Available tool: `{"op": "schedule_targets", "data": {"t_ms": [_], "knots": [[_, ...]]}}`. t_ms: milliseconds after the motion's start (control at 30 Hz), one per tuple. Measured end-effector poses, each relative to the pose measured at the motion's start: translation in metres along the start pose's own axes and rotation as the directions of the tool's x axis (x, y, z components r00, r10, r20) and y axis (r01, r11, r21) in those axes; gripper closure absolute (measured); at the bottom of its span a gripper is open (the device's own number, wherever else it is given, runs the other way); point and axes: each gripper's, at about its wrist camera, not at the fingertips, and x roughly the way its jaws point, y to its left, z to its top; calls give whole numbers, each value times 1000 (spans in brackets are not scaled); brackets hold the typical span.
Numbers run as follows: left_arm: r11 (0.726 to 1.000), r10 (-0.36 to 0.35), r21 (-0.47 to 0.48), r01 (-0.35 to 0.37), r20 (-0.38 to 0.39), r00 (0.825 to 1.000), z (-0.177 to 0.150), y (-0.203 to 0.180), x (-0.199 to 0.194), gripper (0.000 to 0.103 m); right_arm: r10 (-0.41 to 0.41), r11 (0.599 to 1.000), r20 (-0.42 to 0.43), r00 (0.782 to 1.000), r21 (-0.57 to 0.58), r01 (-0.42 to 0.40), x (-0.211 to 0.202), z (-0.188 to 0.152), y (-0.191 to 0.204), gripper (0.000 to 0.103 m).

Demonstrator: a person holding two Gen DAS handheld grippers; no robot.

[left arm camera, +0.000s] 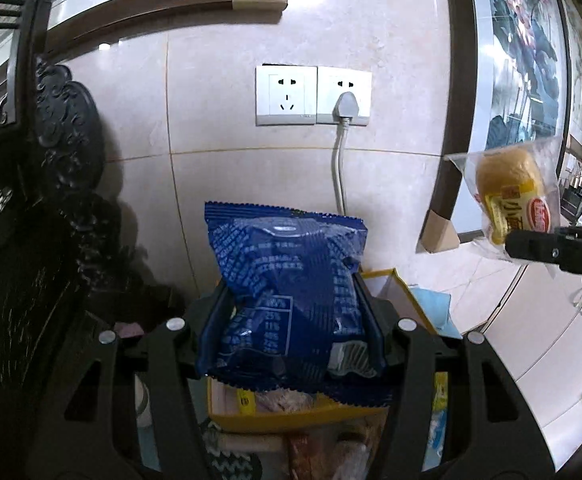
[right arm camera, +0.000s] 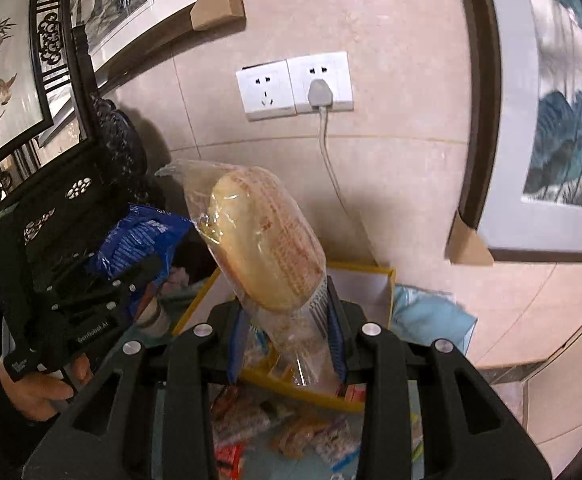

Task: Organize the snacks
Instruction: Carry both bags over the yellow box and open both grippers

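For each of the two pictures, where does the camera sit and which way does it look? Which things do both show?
Left wrist: sits on the left gripper, looks along its fingers at the tiled wall; jaws shut on the blue packet; the right gripper enters at right.
Right wrist: sits on the right gripper, same wall ahead; jaws shut on the bread bag; the left gripper and a hand show at left.
Shared: wall sockets, grey plug, yellow box, both snacks.
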Motion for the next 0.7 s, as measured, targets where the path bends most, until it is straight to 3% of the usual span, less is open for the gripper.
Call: {"op": "schedule_targets", "data": {"t_ms": [233,267,300,367,400,567,700], "knots": [[1000,20,16,-19,-44,999,11,10,36,42,-6,1000,-32,999,7,6,40,20,-1,68],[1000,26,11,-25,-58,998,12,11,46,27,2,1000,-56,998,20,-1,50,22,-3,66],[999,32,1,-32,-78,996,10,12,55,2,6,999,-86,996,35,-3,61,22,-5,56],[998,70,2,-70,-114,991,2,14,69,2,-59,996,-156,986,53,68,84,13,-14,43],[996,93,10,-92,-136,986,-4,16,73,2,-94,993,-179,979,55,106,91,5,-19,43],[995,99,-8,-102,-168,981,-49,30,70,2,-88,992,-214,973,75,106,90,-33,-32,43],[990,84,-94,-105,-207,975,-101,44,54,2,-75,988,-247,966,116,106,82,-69,-43,43]]}}
